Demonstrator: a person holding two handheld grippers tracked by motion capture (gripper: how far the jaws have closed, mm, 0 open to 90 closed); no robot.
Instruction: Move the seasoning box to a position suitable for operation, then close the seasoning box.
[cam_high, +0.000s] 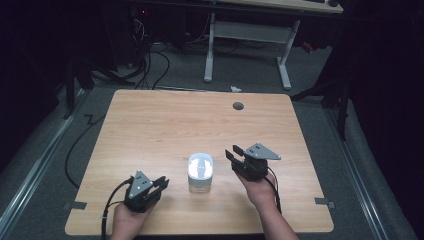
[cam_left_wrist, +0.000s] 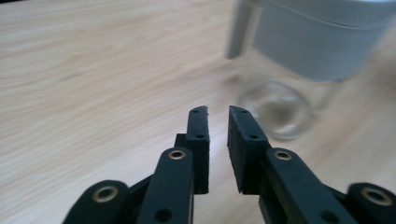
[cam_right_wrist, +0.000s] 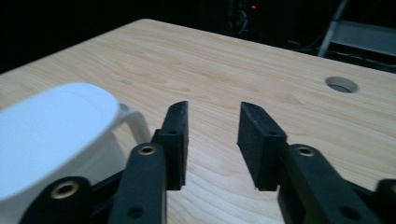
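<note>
Flanking: two hand-held grippers sit either side of a clear jar (cam_high: 200, 175) with a white lid (cam_high: 200, 165); the jar is the landmark for all places below.
Jar position: upright on the bench (cam_high: 160, 125), toward the person's edge, roughly mid-width.
Jar detail: in the right gripper view a white loop or handle (cam_right_wrist: 135, 122) juts from the lid edge; body looks transparent, contents cannot be told.
Left gripper (cam_high: 160, 183): just left of the jar and slightly nearer the person, apart from it; fingers (cam_left_wrist: 198, 140) nearly together with a narrow gap, pinching nothing.
Right gripper (cam_high: 234, 153): just right of the jar, apart from it; fingers (cam_right_wrist: 175, 140) spread wider, nothing between them.
Cable hole (cam_high: 238, 106): beyond the jar, toward the far edge.
Risk 1: left fingers too narrow to take the jar body; a push would slide or tip it.
Risk 2: a clear wall is hard to judge, so a grip may land off-centre.
Risk 3: twisting the lid with the body unheld would spin the whole jar.
Risk 4: the right gripper may snag the lid loop on approach.
</note>
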